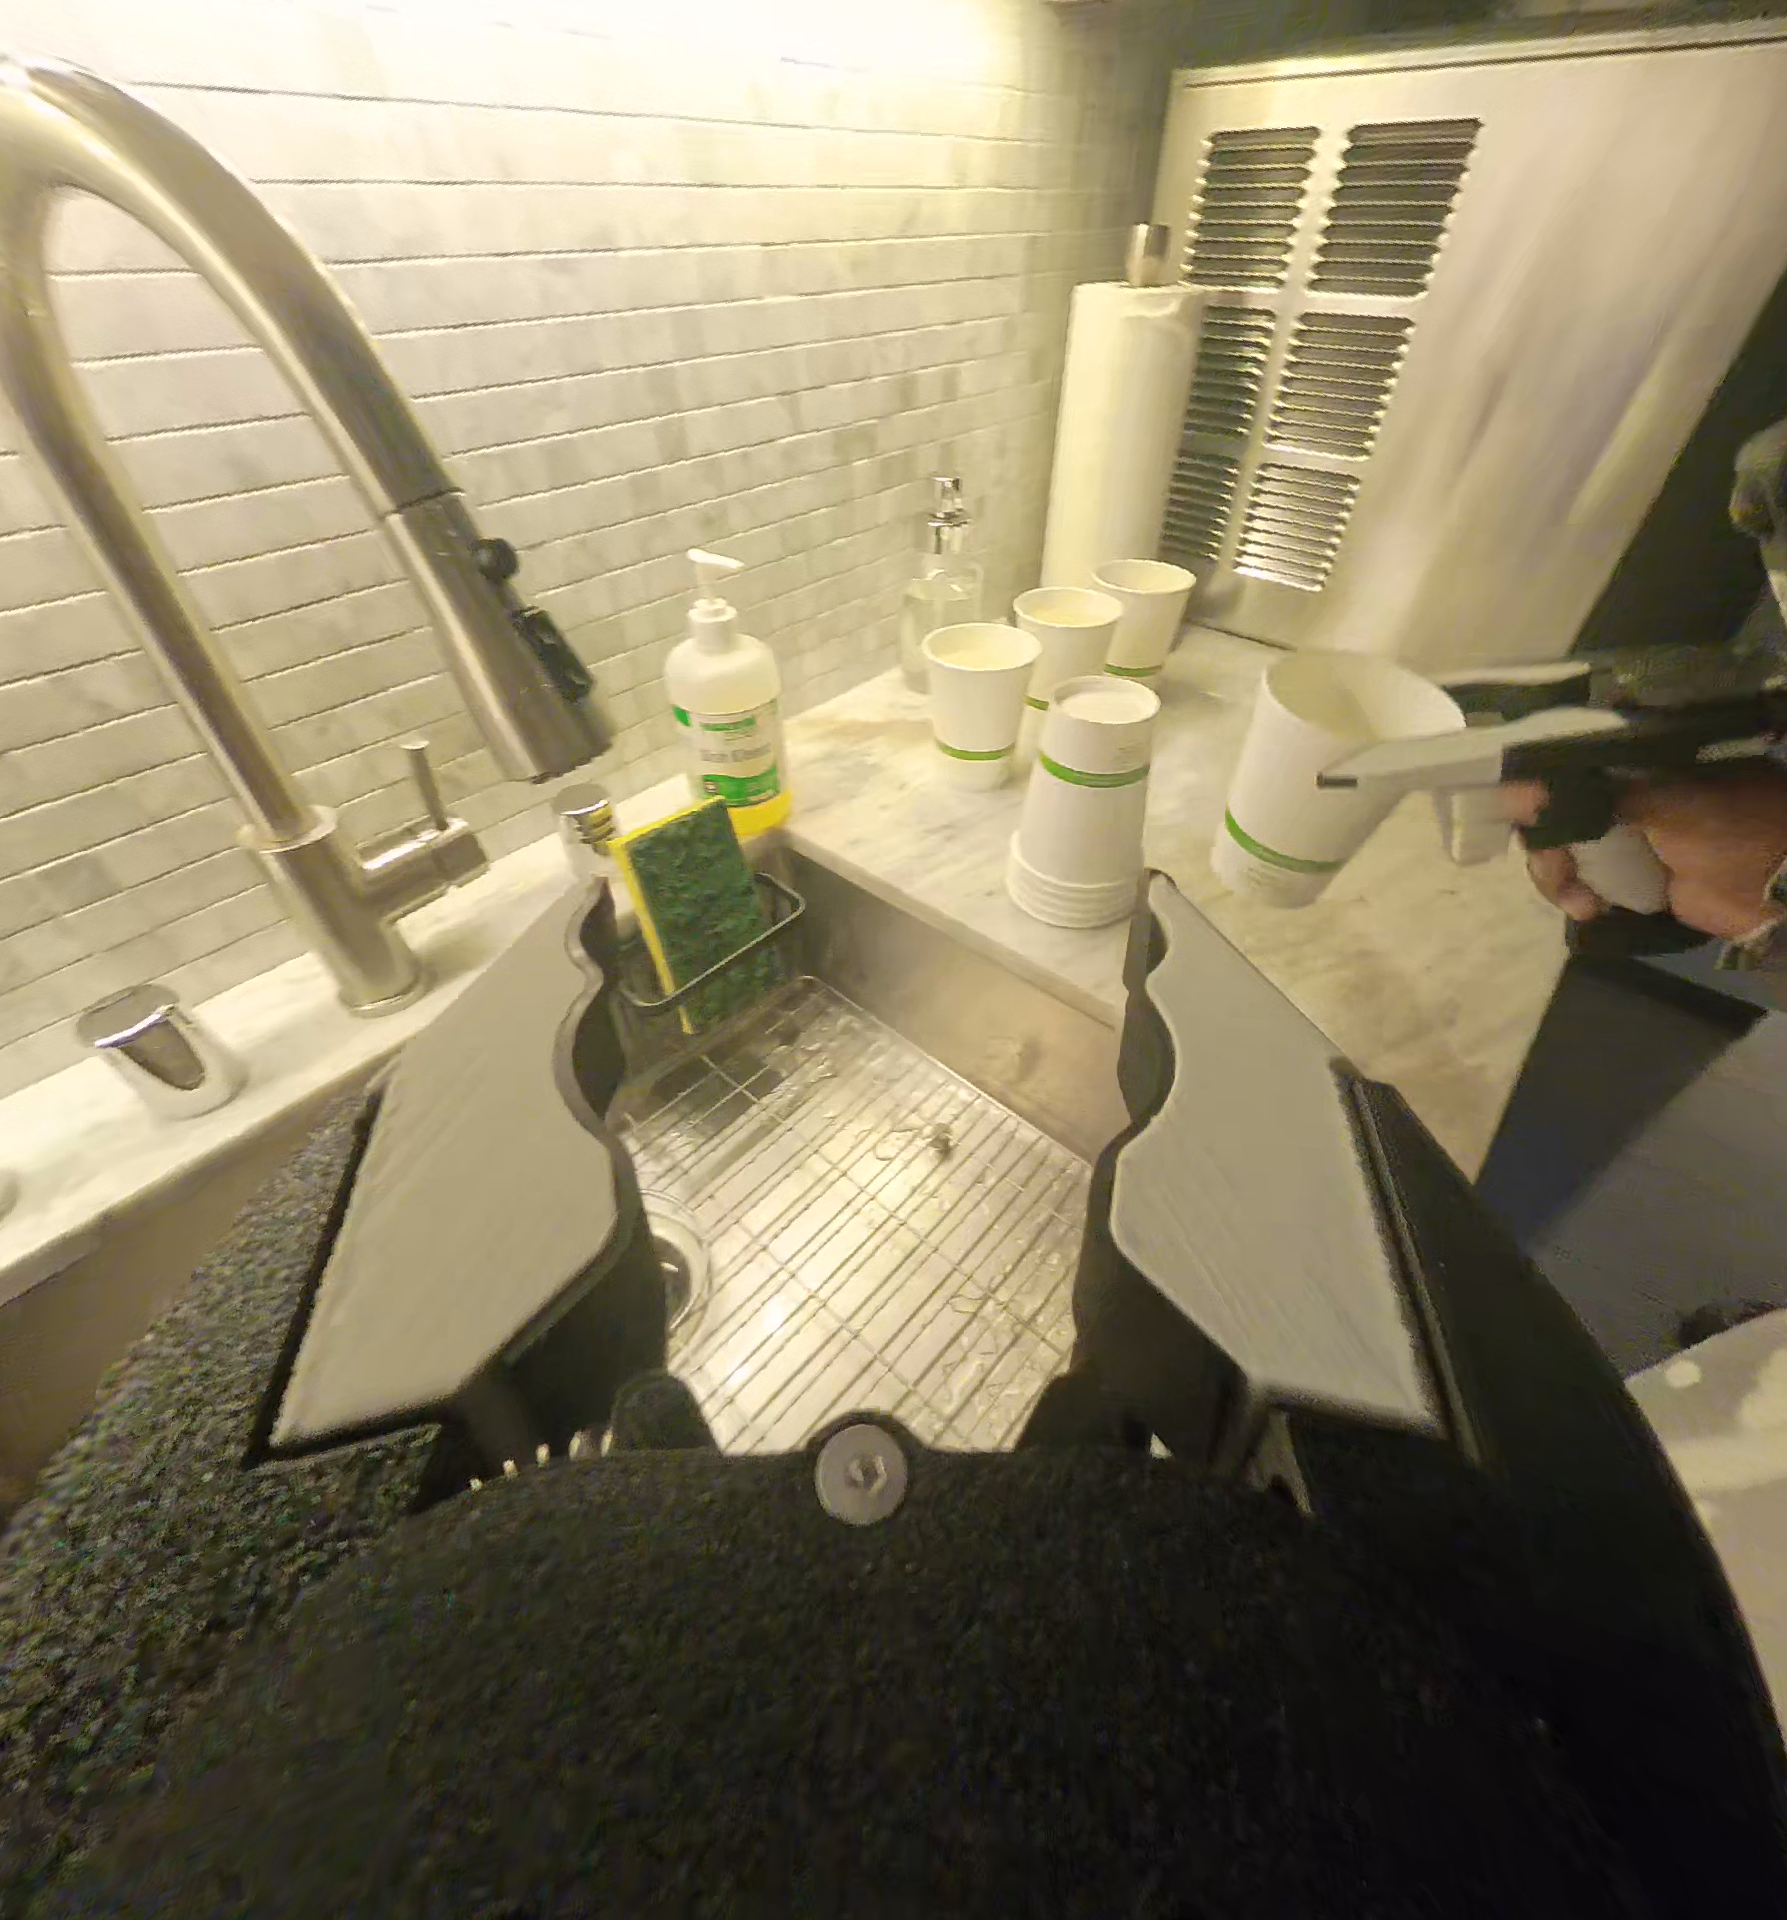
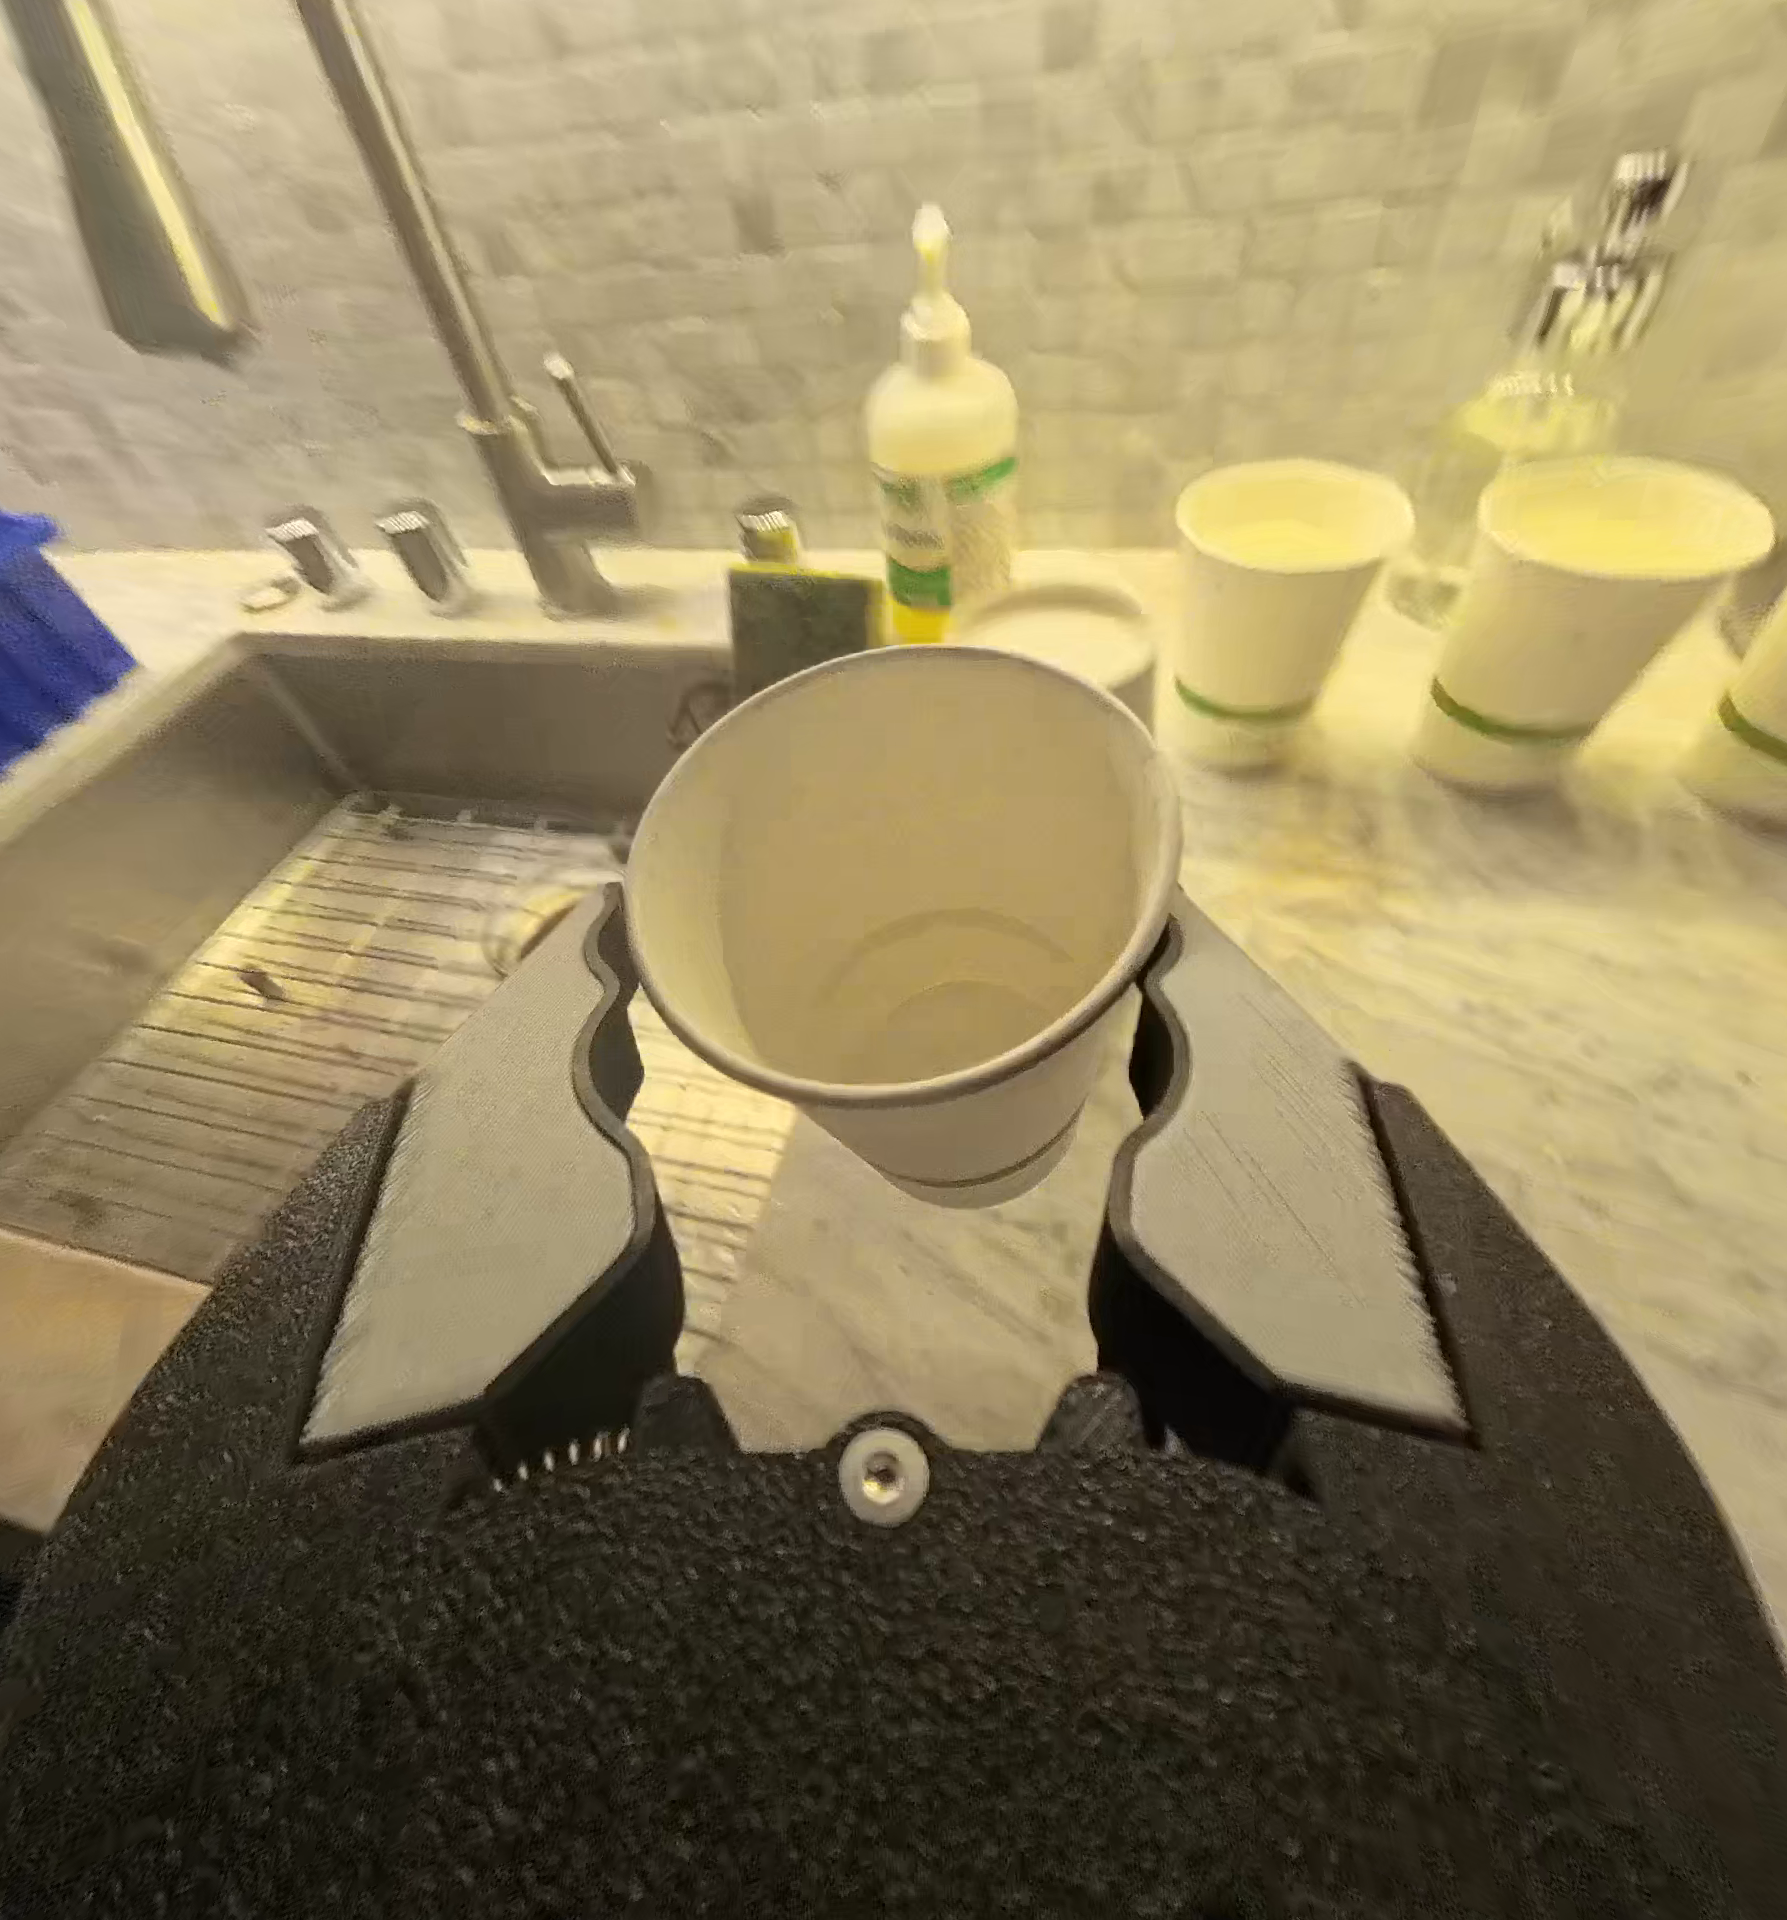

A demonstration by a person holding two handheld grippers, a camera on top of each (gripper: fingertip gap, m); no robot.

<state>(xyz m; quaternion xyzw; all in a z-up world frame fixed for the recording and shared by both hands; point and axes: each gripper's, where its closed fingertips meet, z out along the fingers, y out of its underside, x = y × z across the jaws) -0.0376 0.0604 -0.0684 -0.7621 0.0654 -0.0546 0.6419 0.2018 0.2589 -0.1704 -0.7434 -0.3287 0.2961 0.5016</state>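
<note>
Right tool (image 2: 894, 935) clamps a tilted paper cup (image 2: 904, 925) – seemingly empty; left tool (image 1: 861, 940) gapes apart over the sink (image 1: 956, 982).

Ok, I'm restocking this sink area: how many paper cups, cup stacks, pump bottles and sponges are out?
Upright paper cups on counter: 3
Held paper cup: 1
Upside-down cup stack: 1
Pump bottles: 2
Sponge: 1
Total: 8

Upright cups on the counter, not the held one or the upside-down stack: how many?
3. They stand near the wall: front cup, middle cup, back cup by the towel roll. The held cup may hide more.
</note>
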